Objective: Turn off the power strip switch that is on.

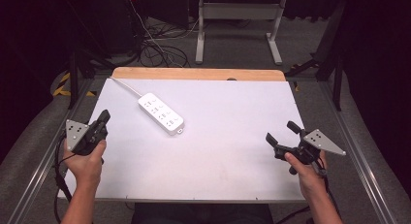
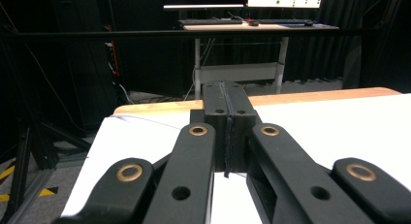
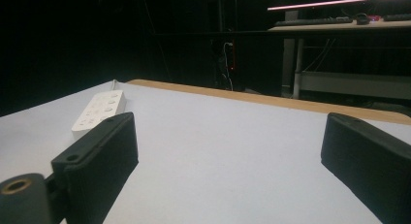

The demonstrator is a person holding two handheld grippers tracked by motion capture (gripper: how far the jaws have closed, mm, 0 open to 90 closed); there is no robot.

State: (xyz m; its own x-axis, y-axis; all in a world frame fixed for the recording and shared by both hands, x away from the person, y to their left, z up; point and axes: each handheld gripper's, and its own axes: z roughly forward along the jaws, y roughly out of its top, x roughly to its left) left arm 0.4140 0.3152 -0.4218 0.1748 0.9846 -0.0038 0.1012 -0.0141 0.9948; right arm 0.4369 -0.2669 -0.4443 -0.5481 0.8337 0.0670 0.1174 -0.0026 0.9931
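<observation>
White power strip lies untouched mid-bench; left gripper jaws together, right gripper jaws apart, both well clear, seemingly parked.

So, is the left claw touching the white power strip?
Apart. The high view shows bare table between the left claw and the power strip.

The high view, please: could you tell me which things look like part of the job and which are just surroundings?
Likely part of the job:
- white power strip lying on the table, with its cord
- left hand-held gripper, shut
- right hand-held gripper, open

Just surroundings:
- cables on the floor
- far desk frame
</observation>
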